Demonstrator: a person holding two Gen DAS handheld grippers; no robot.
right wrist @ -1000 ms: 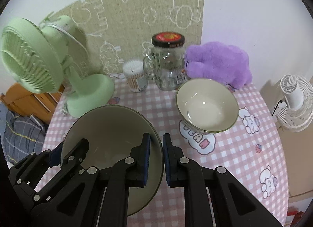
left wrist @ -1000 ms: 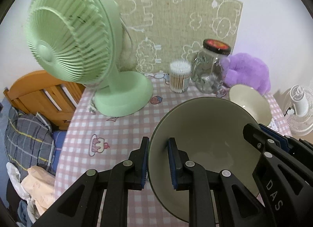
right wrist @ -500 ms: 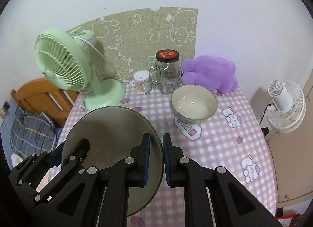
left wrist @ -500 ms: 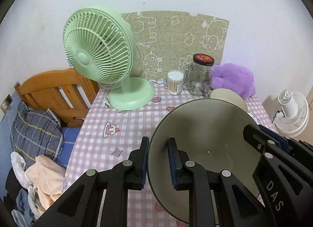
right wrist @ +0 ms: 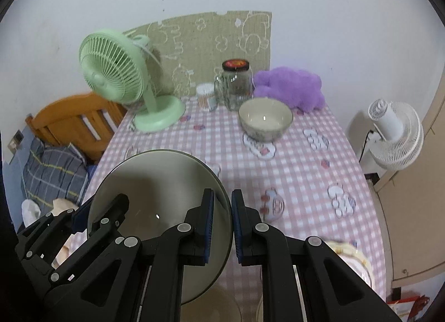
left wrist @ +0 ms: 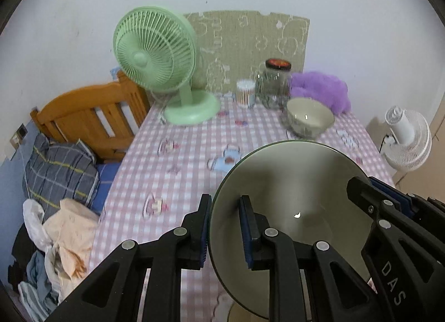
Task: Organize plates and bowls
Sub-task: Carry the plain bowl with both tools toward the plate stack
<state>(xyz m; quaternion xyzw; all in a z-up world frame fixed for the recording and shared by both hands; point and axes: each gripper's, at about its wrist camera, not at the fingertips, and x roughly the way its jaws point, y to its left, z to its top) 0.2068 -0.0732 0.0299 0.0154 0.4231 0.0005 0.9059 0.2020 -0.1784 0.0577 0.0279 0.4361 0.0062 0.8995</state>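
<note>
The left gripper (left wrist: 224, 229) is closed on the left rim of a large grey-green plate (left wrist: 294, 183), with 1 blue pad outside the rim and 1 inside. The right gripper (right wrist: 222, 223) is closed on the right rim of the same plate (right wrist: 155, 183) in the same way, so the 2 grippers carry the plate between them. The plate is in the air above the near part of the table (right wrist: 300, 166), which has a pink and white checked cloth with small cartoon prints. The plate is tilted, and its inner side faces the cameras. In the left wrist view the right gripper (left wrist: 389, 202) shows at the far side of the plate, and in the right wrist view the left gripper (right wrist: 83, 213) shows at the left edge of the plate. A cream bowl (right wrist: 265, 119) stands upright on the far part of the table, well apart from the plate, and it looks empty. Behind the bowl stand a glass jar (right wrist: 236, 85) with a dark lid, a small container of cotton swabs (right wrist: 205, 97) just beside the jar, and a purple plush toy (right wrist: 292, 88). A green fan (right wrist: 119, 77) stands on the far left corner of the table. A white fan (right wrist: 395, 133) is beyond the right edge of the table. A wooden bed frame (left wrist: 86, 116) with a grey checked pillow (left wrist: 58, 169) is to the left. Under the plate, at the bottom edge of both views, part of another round dish is visible, but I cannot tell what kind it is.
</note>
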